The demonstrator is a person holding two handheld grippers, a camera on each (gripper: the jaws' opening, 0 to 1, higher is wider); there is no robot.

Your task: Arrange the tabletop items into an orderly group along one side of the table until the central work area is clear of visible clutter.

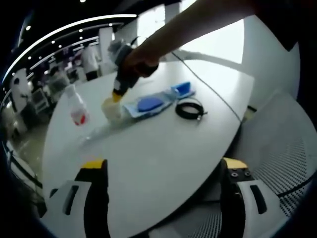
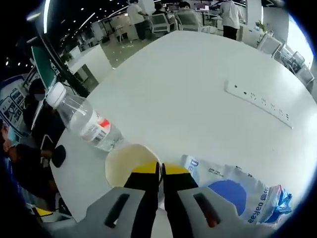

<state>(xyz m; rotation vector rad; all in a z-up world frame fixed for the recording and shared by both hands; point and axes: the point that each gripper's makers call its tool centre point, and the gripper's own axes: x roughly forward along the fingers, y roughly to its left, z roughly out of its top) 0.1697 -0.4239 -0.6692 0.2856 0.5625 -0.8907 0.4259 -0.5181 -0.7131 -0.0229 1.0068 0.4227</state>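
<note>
A cream paper cup (image 2: 121,166) stands on the white table (image 2: 198,74), its rim pinched between the jaws of my right gripper (image 2: 161,171), which is shut on it. In the left gripper view, a hand holds that right gripper (image 1: 118,94) down onto the cup (image 1: 112,110). A clear plastic bottle (image 2: 86,121) with a red-and-white label lies tilted just left of the cup. A blue-and-white wipes packet (image 2: 237,193) lies to its right. My left gripper (image 1: 163,166) hovers open over the near table edge, holding nothing.
A coiled black cable (image 1: 189,109) and a small blue item (image 1: 183,89) lie beside the packet (image 1: 148,104). A white power strip (image 2: 257,103) lies further out on the table. A grey perforated chair (image 1: 277,144) stands at the table's edge. People and office chairs are beyond.
</note>
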